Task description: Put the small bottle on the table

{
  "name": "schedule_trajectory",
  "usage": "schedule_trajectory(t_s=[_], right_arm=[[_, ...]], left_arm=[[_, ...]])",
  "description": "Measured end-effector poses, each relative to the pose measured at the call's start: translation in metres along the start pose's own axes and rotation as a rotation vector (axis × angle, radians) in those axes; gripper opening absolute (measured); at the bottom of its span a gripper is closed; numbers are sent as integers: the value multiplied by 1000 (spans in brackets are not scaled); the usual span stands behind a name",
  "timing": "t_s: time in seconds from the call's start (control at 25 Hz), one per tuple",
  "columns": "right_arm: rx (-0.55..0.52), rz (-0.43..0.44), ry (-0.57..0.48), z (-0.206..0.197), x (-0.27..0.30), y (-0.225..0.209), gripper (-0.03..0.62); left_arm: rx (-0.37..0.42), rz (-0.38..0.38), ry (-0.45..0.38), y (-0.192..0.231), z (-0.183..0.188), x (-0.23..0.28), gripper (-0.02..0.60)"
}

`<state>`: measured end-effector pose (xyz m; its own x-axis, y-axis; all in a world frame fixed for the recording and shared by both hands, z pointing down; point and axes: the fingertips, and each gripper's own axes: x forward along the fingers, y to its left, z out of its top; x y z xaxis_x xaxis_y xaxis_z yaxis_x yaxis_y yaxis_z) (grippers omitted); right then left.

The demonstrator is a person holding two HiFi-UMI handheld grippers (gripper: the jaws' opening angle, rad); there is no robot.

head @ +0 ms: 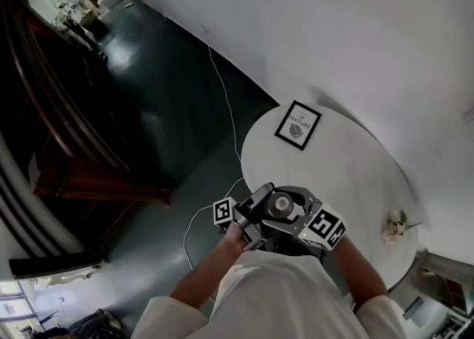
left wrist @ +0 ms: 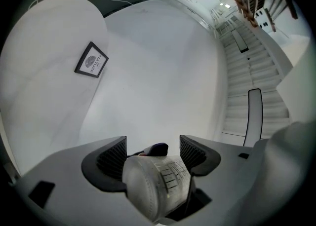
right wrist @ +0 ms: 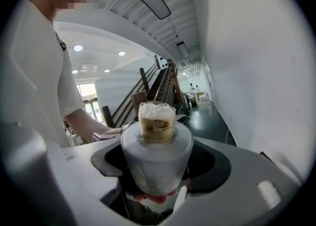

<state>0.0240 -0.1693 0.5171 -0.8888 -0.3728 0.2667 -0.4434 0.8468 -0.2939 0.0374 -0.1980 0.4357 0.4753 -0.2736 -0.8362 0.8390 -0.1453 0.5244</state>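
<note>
- Head view: the small translucent white plastic bottle [head: 281, 204] was held in the air between the two grippers, close to the person's body and about over the near edge of the round white table [head: 326, 160]. It was not yet resting on the tabletop.
- Left gripper view: the left gripper [left wrist: 152, 142] had its jaws narrowed onto the bottle [left wrist: 155, 183]. The ribbed dark pads [left wrist: 112, 158] lay against its flanks, the rounded base pointed toward the camera and the printed side faced up.
- Right gripper view: the right gripper [right wrist: 163, 156] also had its jaws drawn in on the bottle body [right wrist: 155, 163]. Its dark pads [right wrist: 207, 163] showed on either side, and the film-covered brownish neck [right wrist: 157, 121] rose above the shoulder.
- Handling (a judgement, not an observation): the bottle was probably light and thin-walled, so a hard squeeze could dent it. Its smooth round body could twist or slip in the pads.
- Grip site: the straight mid-body, across the cylinder, looked best. The narrow neck and its film cover were better left untouched.
- Placement: the base would need turning downward before release, since a light, narrow bottle tips easily.
- Background: a black-framed picture [head: 298, 124] lay flat on the table, well apart from the grippers.
</note>
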Motion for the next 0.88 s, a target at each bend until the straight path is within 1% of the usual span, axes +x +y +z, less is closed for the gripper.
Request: schedule_trajectory(t_s=[0.04, 0.16, 0.2, 0.24, 0.28, 0.32, 0.44, 0.6, 0.88], right_arm=[[6, -10, 0, 1, 3, -4, 347], [26, -31, 0, 4, 14, -13, 347], [33, -36, 1, 4, 18, -16, 347], [41, -40, 4, 3, 21, -19, 347], [52, -44, 6, 1, 25, -22, 347], [66, -48, 6, 0, 27, -26, 347], [101, -65, 6, -5, 33, -38, 347], [109, -97, 30, -12, 40, -51, 347], [139, -156, 51, -23, 47, -84, 347]], left_arm=[[-26, 101, -33, 12, 8, -12, 319], [-104, 456, -151, 56, 33, -53, 319], [-124, 554, -182, 68, 41, -65, 319], [-137, 624, -200, 76, 47, -74, 319], [-143, 660, -205, 80, 52, -80, 319], [-145, 673, -202, 81, 56, -83, 321], [-150, 682, -194, 82, 69, -92, 321], [-163, 699, -187, 86, 82, -100, 321], [-184, 712, -211, 89, 108, -113, 321]])
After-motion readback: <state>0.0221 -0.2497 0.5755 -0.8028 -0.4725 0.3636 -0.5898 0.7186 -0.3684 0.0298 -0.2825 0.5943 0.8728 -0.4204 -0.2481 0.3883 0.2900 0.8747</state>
